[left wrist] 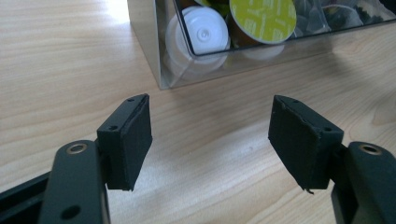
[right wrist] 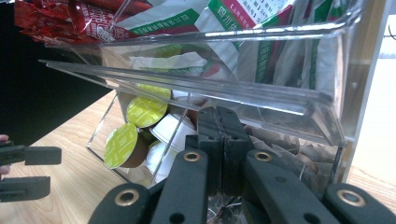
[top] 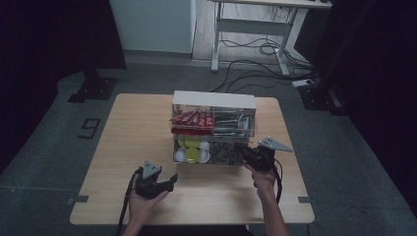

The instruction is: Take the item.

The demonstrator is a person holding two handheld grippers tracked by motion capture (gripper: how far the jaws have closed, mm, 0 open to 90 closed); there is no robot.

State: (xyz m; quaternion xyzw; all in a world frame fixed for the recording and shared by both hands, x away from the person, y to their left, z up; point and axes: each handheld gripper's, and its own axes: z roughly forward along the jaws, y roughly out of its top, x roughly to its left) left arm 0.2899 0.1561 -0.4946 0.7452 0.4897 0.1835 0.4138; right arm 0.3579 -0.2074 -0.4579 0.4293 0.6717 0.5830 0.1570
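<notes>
Left tongs [left wrist: 210, 140] gape open; right tongs [right wrist: 223, 140] closed inside 1 clear organizer [top: 214, 129] with 2 tiers.

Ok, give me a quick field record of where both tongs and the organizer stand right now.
surface: wooden table
organizer: clear two-tier acrylic box, mid-table
upper tier: red sachets left, green-printed packets right
lower tier: green-lid and white coffee capsules left, tea bags right
left tongs: open, holding nothing, over bare table near the box's front left corner
right tongs: jaws together, reaching into the lower tier's right compartment; whether they pinch a tea bag cannot be told
</notes>
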